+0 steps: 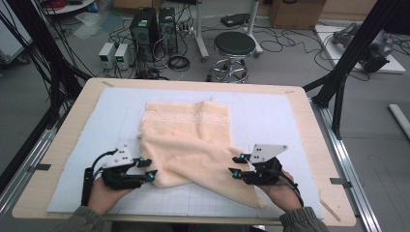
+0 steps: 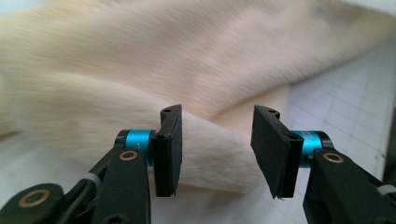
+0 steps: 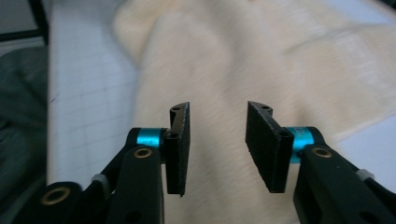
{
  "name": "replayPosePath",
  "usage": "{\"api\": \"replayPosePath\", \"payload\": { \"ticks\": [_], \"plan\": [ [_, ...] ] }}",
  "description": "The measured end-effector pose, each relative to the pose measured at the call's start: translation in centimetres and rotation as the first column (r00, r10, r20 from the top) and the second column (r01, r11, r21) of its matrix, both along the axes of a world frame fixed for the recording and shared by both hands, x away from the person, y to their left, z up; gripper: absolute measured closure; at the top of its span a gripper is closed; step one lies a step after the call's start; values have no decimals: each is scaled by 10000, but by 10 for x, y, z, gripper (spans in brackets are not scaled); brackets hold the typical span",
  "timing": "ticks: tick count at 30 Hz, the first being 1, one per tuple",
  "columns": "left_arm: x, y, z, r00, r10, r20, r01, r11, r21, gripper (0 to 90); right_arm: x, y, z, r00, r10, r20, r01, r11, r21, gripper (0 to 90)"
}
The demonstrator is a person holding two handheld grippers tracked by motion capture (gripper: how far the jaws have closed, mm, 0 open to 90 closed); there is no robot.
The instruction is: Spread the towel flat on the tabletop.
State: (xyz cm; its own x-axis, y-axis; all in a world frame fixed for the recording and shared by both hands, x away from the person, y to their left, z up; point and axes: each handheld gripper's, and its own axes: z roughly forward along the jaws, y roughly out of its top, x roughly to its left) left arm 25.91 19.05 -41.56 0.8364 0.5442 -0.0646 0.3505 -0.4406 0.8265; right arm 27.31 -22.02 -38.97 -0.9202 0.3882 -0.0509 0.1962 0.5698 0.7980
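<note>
A cream towel (image 1: 186,142) lies rumpled in the middle of the tabletop (image 1: 300,116). The left hand-held gripper (image 1: 147,169) is at its near left corner and the right hand-held gripper (image 1: 235,165) at its near right edge. Both have their jaws apart, with towel between them but not pressed.

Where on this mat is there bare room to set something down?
Free: the mat right of the towel, the strip on its left, and the far edge. Crowded: the near edge, where the left gripper and right gripper flank the towel.
</note>
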Motion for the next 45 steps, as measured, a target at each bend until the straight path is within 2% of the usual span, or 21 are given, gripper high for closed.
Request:
{"api": "replayPosePath", "payload": {
  "ticks": [5,8,10,12,15,17,19,22,26,28,32,34,36,39,42,44,45],
  "plan": [
    [0,-15,-15,9962,-687,-536,720,9955,609,500,-5,11,-32,9968,554,-568,-595,9955,-738,539],
    [0,-20,-21,9939,-955,-543,1012,9885,1120,491,-5,17,-46,9950,648,-757,-734,9904,-1171,544],
    [0,-24,-24,9950,-907,-427,955,9871,1283,505,-4,18,-48,9945,635,-830,-718,9922,-1017,596],
    [2,-25,-23,9968,-739,-305,776,9863,1454,595,-3,18,-47,9946,593,-850,-681,9922,-1041,674],
    [5,-24,-21,9975,-615,-361,660,9875,1434,739,-3,20,-46,9955,633,-708,-711,9910,-1138,792],
    [4,-25,-19,9983,-536,-230,564,9870,1506,787,-4,23,-45,9961,609,-642,-688,9893,-1290,831],
    [1,-21,-12,9985,-542,-66,546,9889,1383,806,-3,24,-42,9956,641,-683,-729,9881,-1356,843],
    [-4,-9,5,9983,-510,277,483,9947,913,810,-6,23,-33,9959,682,-599,-743,9915,-1064,850],
    [-12,17,31,9974,-168,708,142,9992,369,813,-11,23,-10,9968,783,-147,-791,9947,-657,853],
    [-16,29,44,9952,33,974,-57,9997,242,813,-12,22,3,9976,682,91,-677,9968,-427,855],
    [-25,49,71,9905,173,1362,-136,9995,-281,816,-14,15,24,9976,500,473,-501,9987,21,857],
    [-28,54,83,9879,82,1550,-27,9994,-354,816,-17,15,34,9966,531,625,-554,9979,347,857],
    [-27,55,89,9868,45,1620,-1,9996,-269,816,-18,18,41,9953,520,816,-547,9980,307,857],
    [-12,53,81,9905,221,1357,-218,9998,-35,815,-9,25,39,9966,362,746,-361,9993,-29,856],
    [14,50,58,9956,646,679,-648,9979,7,812,11,31,25,9996,-25,276,30,9998,-181,856],
    [33,48,40,9956,934,110,-936,9955,144,810,25,35,11,9992,-263,-291,251,9988,-409,855],
    [42,45,33,9937,1121,-70,-1119,9934,235,808,32,38,3,9981,-353,-496,317,9969,-723,853]
  ]
}}
